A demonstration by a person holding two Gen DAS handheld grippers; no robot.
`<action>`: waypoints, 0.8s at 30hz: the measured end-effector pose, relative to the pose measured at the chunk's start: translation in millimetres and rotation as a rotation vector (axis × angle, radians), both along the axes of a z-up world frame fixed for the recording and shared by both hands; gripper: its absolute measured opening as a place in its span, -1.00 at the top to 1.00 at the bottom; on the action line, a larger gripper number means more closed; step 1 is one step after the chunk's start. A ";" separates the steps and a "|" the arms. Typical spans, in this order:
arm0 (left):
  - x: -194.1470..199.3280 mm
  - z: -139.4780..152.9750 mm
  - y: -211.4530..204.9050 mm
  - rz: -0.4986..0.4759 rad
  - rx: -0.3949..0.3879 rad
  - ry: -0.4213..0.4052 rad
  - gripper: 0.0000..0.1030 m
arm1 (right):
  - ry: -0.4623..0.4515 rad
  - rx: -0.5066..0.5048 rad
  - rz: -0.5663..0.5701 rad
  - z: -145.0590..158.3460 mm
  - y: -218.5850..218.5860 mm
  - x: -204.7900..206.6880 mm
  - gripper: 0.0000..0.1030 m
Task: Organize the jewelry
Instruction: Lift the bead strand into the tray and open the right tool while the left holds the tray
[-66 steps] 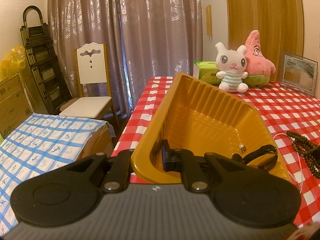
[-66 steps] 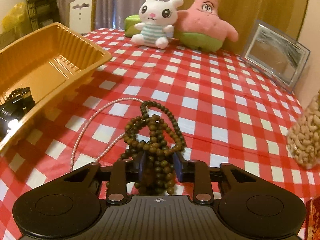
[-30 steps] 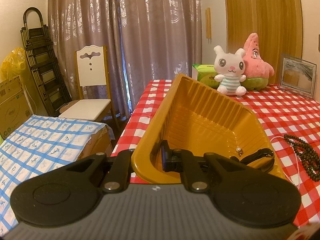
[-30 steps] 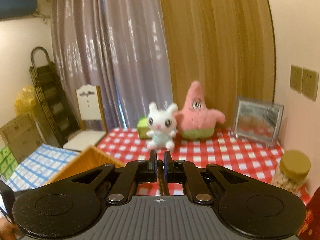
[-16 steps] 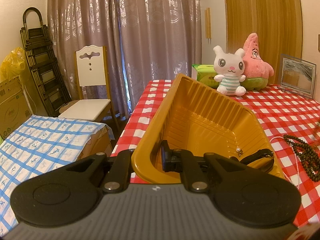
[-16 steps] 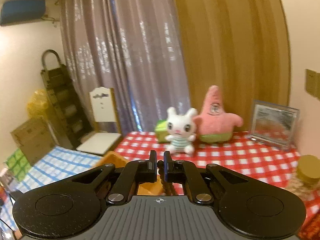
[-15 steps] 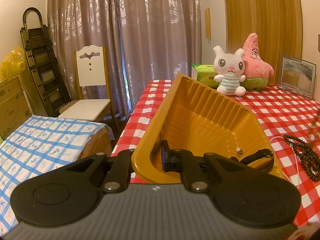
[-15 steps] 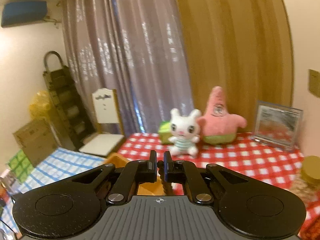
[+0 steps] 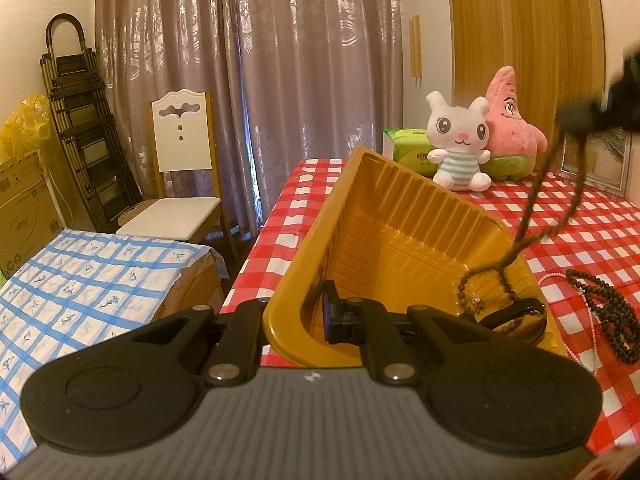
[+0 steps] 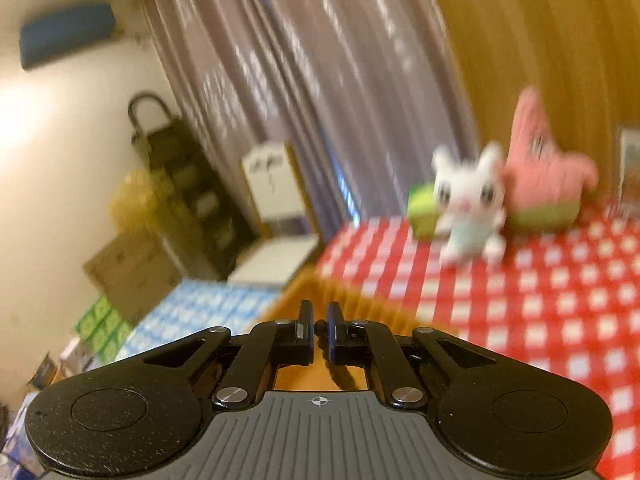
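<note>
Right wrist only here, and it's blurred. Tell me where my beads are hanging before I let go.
Observer: The brown bead strand hangs from the right gripper, and its lower end already lies inside the orange tray.
Operator: Report what is holding the tray.
Observer: The left gripper is shut on the tray's near wall, one finger inside and one outside.
Operator: List what is left on the cloth.
Observer: A second pile of dark beads and a thin pearl strand lie on the checked tablecloth, to the right of the tray in the left wrist view.
</note>
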State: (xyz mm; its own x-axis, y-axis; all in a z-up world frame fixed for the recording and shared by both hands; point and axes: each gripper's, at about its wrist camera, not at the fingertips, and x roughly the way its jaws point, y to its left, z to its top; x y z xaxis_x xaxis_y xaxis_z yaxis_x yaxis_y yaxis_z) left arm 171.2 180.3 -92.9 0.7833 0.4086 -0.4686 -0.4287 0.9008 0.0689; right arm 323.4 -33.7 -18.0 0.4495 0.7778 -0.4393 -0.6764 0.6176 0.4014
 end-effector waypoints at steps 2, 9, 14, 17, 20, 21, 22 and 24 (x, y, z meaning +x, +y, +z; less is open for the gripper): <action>0.2 -0.3 -0.1 0.002 -0.002 0.000 0.80 | 0.049 -0.021 0.012 -17.7 4.7 4.1 0.88; 0.1 -0.9 0.1 0.002 -0.005 0.002 0.80 | 0.174 -0.072 -0.003 -64.4 3.2 11.5 0.88; 0.4 -1.6 0.3 0.002 -0.005 0.002 0.80 | 0.193 -0.078 -0.016 -69.2 3.6 12.2 0.88; 0.4 -1.6 0.4 0.001 -0.005 0.002 0.80 | 0.160 -0.053 0.000 -60.2 9.6 7.4 0.88; 0.7 -2.3 0.4 0.001 -0.005 0.003 0.80 | 0.116 0.022 0.035 -49.9 12.4 2.2 0.88; 0.5 -2.3 0.5 0.002 -0.005 0.003 0.80 | 0.100 0.033 0.042 -48.8 13.2 0.4 0.88; 0.5 -2.3 0.5 0.001 -0.005 0.003 0.80 | 0.089 0.020 0.045 -48.0 15.7 -1.2 0.88; 0.6 -2.2 0.3 0.000 -0.006 0.004 0.80 | 0.097 -0.049 0.048 -51.1 22.9 -1.1 0.84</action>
State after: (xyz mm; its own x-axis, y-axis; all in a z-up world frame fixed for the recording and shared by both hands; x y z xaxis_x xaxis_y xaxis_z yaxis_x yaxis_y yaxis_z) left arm 171.8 180.6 -95.1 0.7814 0.4060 -0.4738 -0.4288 0.9011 0.0649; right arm 322.3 -10.7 -69.1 0.3660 0.7737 -0.5171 -0.6653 0.6061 0.4359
